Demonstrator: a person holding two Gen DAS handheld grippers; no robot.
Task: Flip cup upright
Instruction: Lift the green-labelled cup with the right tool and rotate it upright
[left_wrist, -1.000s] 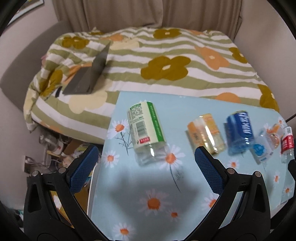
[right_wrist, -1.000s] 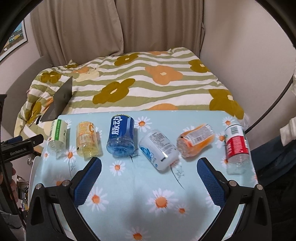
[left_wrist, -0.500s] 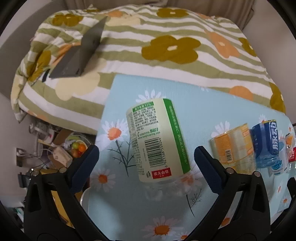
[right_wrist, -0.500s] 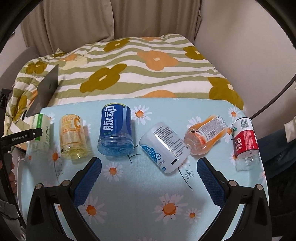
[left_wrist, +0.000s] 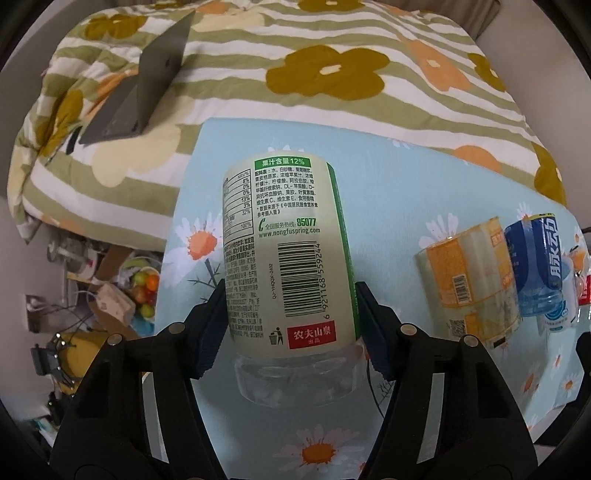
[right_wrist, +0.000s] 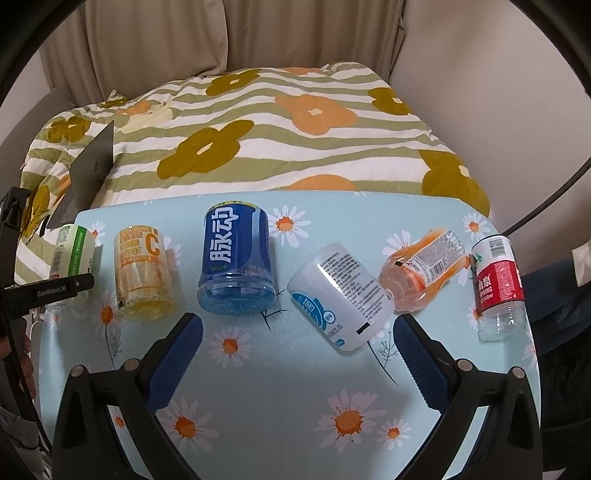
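Left wrist view: the left gripper (left_wrist: 291, 325) is clamping its blue pads against both sides of the green-labelled cup (left_wrist: 286, 254), lying on its side at the left end of the daisy tablecloth (left_wrist: 388, 177); its label is showing "95077" and "www.nongfuspring.com". Right wrist view: the right gripper (right_wrist: 297, 354) is hovering wide open and empty; beyond it are lying the white cup (right_wrist: 341, 295), the blue cup (right_wrist: 236, 264) and the red "SPRING" bottle (right_wrist: 498, 280).

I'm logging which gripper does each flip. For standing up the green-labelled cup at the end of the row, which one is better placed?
Left. The left gripper already has its pads against both sides of the green-labelled cup, which lies on its side. The right gripper is open over bare tablecloth, several cups away.
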